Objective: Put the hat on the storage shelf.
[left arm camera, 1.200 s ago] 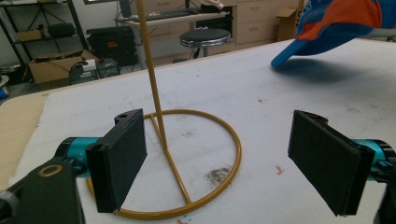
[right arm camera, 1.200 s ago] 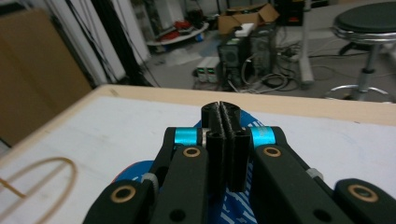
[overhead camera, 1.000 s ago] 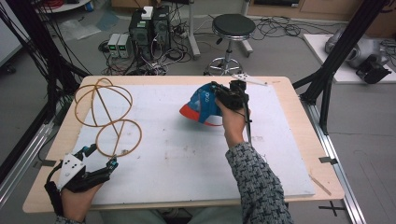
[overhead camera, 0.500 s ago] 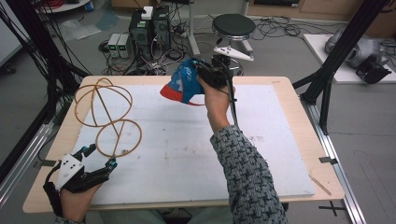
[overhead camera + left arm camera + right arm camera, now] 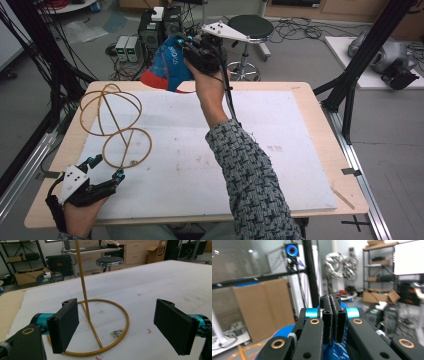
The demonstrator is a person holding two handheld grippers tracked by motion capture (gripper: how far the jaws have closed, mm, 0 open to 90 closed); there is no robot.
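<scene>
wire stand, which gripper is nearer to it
Left. The left gripper sits at the wire stand's base ring, jaws open; the right gripper is raised far off, gripping a blue cap.

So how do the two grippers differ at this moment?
The left gripper sits low at the table's near edge with jaws wide open and nothing between them, facing the yellow wire stand. The right gripper is raised above the far edge, jaws shut on a blue and red cap. Both are hand-held.
</scene>
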